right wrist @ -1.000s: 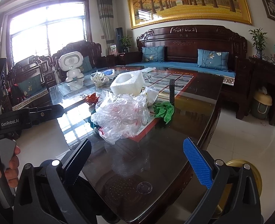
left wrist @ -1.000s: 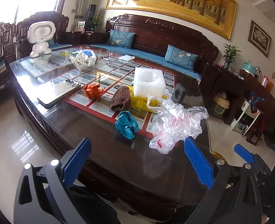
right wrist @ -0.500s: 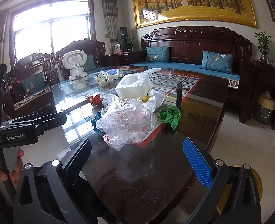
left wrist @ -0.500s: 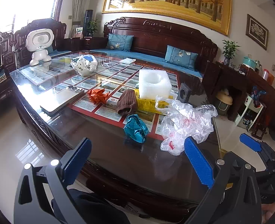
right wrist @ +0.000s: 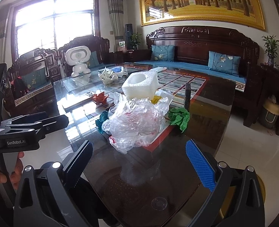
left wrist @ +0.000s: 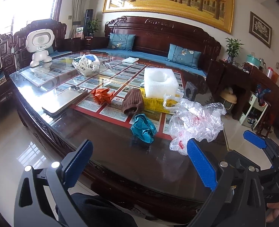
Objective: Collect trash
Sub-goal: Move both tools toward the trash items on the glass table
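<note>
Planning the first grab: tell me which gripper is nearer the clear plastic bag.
Right, by a small margin. The right gripper faces the clear plastic bag head-on; the left gripper points at the teal paper ball, bag off its right finger.

Teal paper ball [right wrist: 101, 120] mostly hidden behind clear plastic bag [right wrist: 137, 121] in right wrist view; yellow packet [left wrist: 154, 102] partly buried under foam block [left wrist: 160, 83].

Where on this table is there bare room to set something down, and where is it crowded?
Free: the dark glass between the near edge and the teal wad. Crowded: around the foam block, hat and plastic bag.
</note>
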Demonstrator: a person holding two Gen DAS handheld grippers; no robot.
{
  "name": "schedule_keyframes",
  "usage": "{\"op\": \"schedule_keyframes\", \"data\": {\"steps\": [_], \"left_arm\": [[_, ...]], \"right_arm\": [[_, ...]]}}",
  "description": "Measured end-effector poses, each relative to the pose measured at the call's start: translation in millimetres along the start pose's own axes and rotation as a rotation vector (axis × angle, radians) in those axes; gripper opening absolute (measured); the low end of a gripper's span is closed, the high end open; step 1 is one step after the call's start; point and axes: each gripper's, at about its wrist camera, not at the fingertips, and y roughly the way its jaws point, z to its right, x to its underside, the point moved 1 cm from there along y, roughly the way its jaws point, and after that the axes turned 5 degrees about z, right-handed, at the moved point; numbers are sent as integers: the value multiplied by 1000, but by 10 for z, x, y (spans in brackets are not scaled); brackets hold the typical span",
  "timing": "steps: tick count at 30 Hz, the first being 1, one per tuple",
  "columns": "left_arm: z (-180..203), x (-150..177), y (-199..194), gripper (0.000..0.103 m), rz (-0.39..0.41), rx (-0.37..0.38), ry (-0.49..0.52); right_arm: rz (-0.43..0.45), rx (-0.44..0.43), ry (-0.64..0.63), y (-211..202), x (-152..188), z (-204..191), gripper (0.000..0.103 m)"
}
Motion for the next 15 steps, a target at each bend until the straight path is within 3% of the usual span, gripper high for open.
{"op": "schedule_keyframes", "data": {"steps": [15], "left_arm": [[28, -6, -7, 99, -3, 0, 21]], "right_arm": [[0, -4, -15, 19, -35, -45, 95]]}}
